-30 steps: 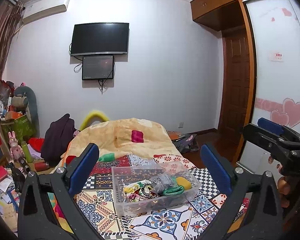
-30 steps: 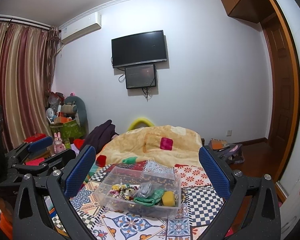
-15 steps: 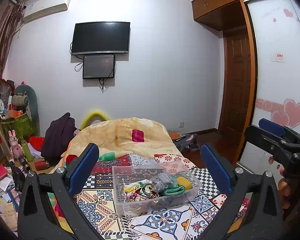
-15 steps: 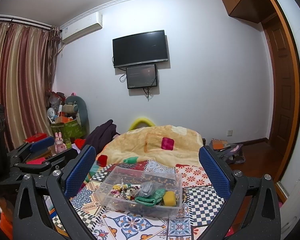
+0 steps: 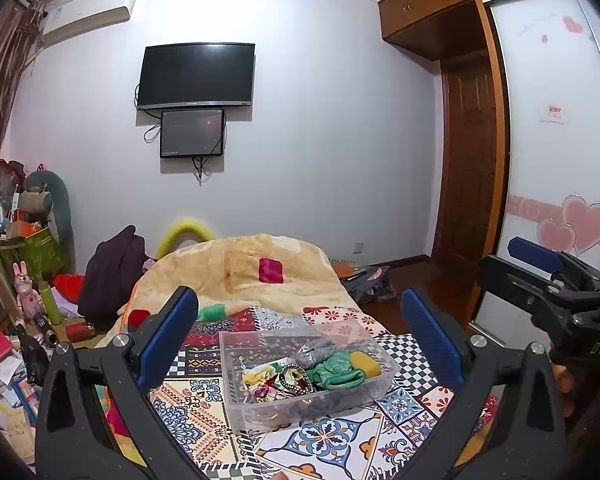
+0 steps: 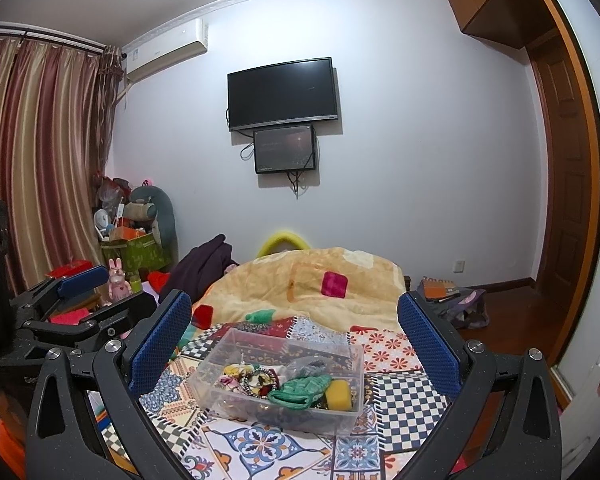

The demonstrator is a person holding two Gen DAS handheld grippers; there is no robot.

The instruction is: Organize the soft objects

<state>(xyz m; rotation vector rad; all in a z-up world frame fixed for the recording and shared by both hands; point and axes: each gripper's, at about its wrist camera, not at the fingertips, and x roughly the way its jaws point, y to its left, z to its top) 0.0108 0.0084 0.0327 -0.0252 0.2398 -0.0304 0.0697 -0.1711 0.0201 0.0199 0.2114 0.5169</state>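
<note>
A clear plastic bin (image 5: 236, 364) (image 6: 356, 380) sits on the patterned bed cover. It holds a green knitted piece (image 5: 338, 374) (image 6: 300, 390), a yellow sponge (image 5: 365, 363) (image 6: 339, 394), a grey piece (image 5: 315, 351) and floral cloth (image 5: 262, 380). My left gripper (image 5: 300, 340) is open and empty, held above and short of the bin. My right gripper (image 6: 296, 344) is open and empty, likewise above the bin's near side. Each gripper shows at the edge of the other's view.
A patterned cover (image 5: 196, 400) lies over the bed, with a beige quilt (image 5: 252, 268) heaped behind the bin. A green soft piece (image 6: 262, 315) and red ones (image 6: 203, 315) lie on the quilt. Clutter (image 5: 20, 320) fills the left floor. A wardrobe (image 5: 560, 160) stands right.
Both views have shifted only slightly. The grippers stay open and the bin's contents are the same.
</note>
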